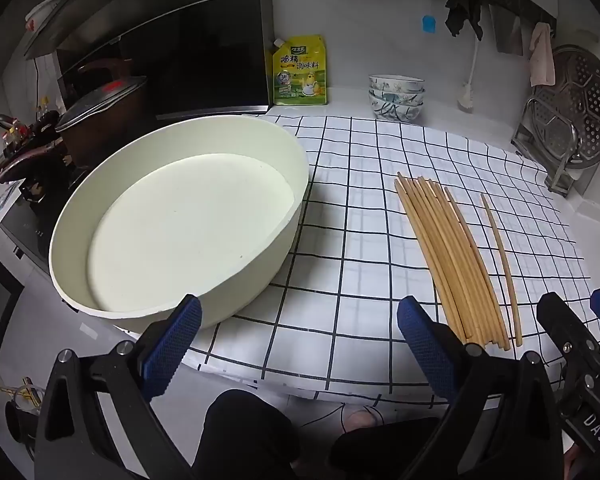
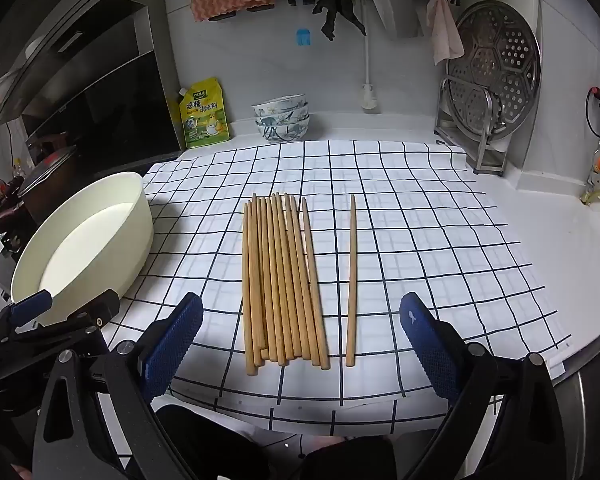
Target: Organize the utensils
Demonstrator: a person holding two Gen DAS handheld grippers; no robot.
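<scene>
Several wooden chopsticks point(image 2: 280, 280) lie in a tight bundle on the checked cloth point(image 2: 420, 220). One single chopstick point(image 2: 352, 280) lies apart to their right. A wide cream basin point(image 2: 84, 248) stands empty at the left. My right gripper point(image 2: 300, 336) is open, hovering over the near ends of the chopsticks. My left gripper point(image 1: 300, 344) is open near the basin point(image 1: 180, 220), with the chopstick bundle point(image 1: 448, 256) to its right and the right gripper point(image 1: 572, 336) beyond it. The left gripper also shows in the right wrist view point(image 2: 76, 312).
A yellow seasoning pouch point(image 2: 204, 114) and stacked patterned bowls point(image 2: 282, 118) stand at the back wall. A metal steamer rack point(image 2: 492, 80) leans at the back right. A stove with a lidded pot point(image 1: 100, 112) is at the left. The counter edge runs close below the grippers.
</scene>
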